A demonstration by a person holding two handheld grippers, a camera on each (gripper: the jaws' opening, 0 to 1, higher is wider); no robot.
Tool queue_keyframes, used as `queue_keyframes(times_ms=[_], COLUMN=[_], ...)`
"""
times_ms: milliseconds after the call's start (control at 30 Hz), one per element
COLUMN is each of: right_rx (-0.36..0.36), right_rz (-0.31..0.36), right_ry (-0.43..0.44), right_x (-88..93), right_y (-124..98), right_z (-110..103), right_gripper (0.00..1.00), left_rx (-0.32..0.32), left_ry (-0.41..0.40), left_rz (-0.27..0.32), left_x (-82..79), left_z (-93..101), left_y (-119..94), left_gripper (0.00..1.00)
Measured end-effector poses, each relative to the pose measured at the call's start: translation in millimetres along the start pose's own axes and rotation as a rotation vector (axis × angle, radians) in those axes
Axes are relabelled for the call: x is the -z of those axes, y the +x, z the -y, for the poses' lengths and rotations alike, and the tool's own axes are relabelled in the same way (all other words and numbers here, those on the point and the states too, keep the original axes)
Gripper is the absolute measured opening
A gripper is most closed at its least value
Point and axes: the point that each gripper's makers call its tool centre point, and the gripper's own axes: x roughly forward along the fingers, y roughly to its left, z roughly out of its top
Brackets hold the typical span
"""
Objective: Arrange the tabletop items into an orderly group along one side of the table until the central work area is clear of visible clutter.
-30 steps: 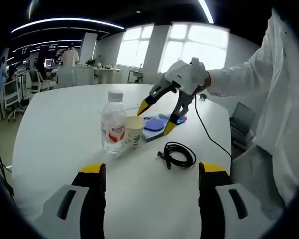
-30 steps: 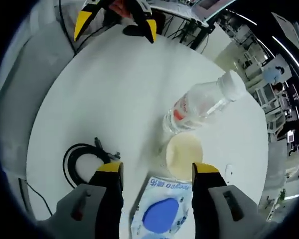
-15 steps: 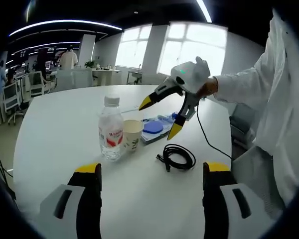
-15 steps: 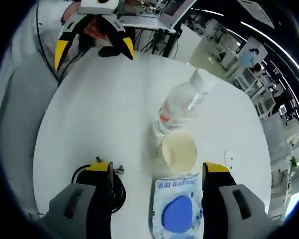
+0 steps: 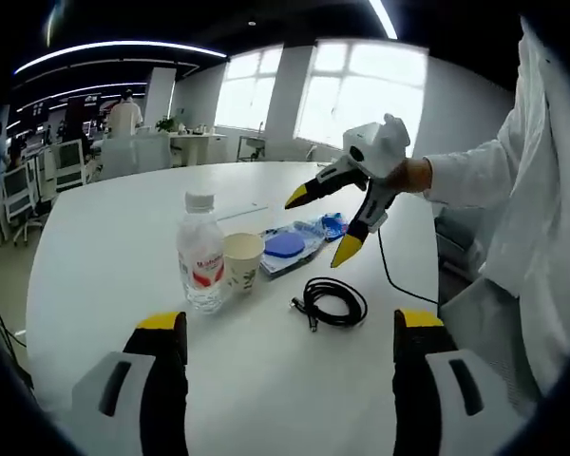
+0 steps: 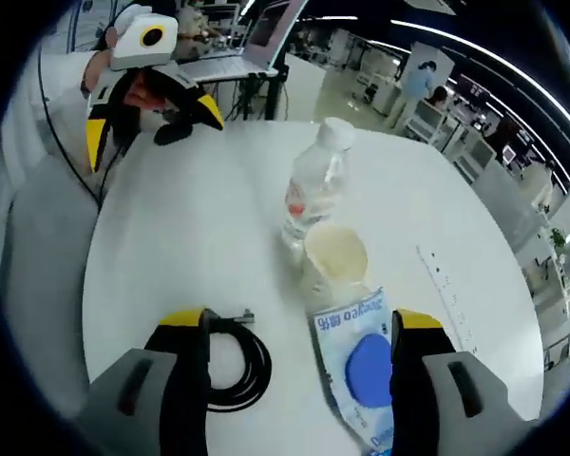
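Both pairs of jaws stand wide apart and hold nothing. The left gripper [image 5: 283,328] hovers over the near edge of the round white worktop [image 5: 104,228], touching nothing, well short of the paper cup [image 5: 241,262]. The right gripper [image 5: 325,224], held by a person's hand [image 5: 418,175] in a white sleeve, hangs in the air above and beyond the cup, over the blue-and-white packet [image 5: 287,245]; its yellow tips seem clear of the packet, though the angle makes this hard to judge.

The cup stands upright near the middle of the worktop. A clear water bottle [image 5: 200,255] with a white cap and red label stands just beside it, possibly touching. The packet lies flat on the cup's far side, its near end at the cup's base. A coiled black cable [image 5: 332,301] lies on the worktop, apart from the cup, on the side toward the person.

In the right gripper view, the right gripper [image 6: 299,325] frames the packet [image 6: 361,366] and the cable [image 6: 236,366], with the cup [image 6: 333,258] and bottle [image 6: 314,194] beyond and the left gripper [image 6: 152,103] further off
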Motion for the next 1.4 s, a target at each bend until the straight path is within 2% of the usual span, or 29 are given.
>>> queue_keyframes(times_ms=[167, 467, 700, 1033, 1233, 1400], right_rx=[0.027, 0.059, 0.098, 0.152, 0.195, 0.211], right_rz=[0.021, 0.034, 0.012, -0.008, -0.001, -0.018], right_ry=[0.077, 0.184, 0.257, 0.366, 0.427, 0.483], right_x=[9.7, 26.0, 47.5, 73.2, 80.6, 90.0], right_y=[-14.5, -33.8, -44.8, -54.0, -57.4, -44.2], right_z=[-4.1, -13.8, -23.7, -39.2, -37.7, -40.7], right_gripper=[0.82, 0.81, 0.79, 0.77, 0.76, 0.73], left_rx=[0.006, 0.034, 0.064, 0.114, 0.137, 0.148], left_ry=[0.007, 0.039, 0.062, 0.082, 0.094, 0.096], left_rz=[0.000, -0.005, -0.019, -0.026, -0.031, -0.037], left_x=[-5.6, -14.4, -15.7, -16.8, -17.6, -17.0], left_z=[6.5, 22.9, 36.0, 55.3, 61.5, 63.9], left_y=[0.4, 4.0, 8.2, 20.1, 24.4, 26.5], left_gripper=[0.95, 0.95, 0.95, 0.95, 0.94, 0.93])
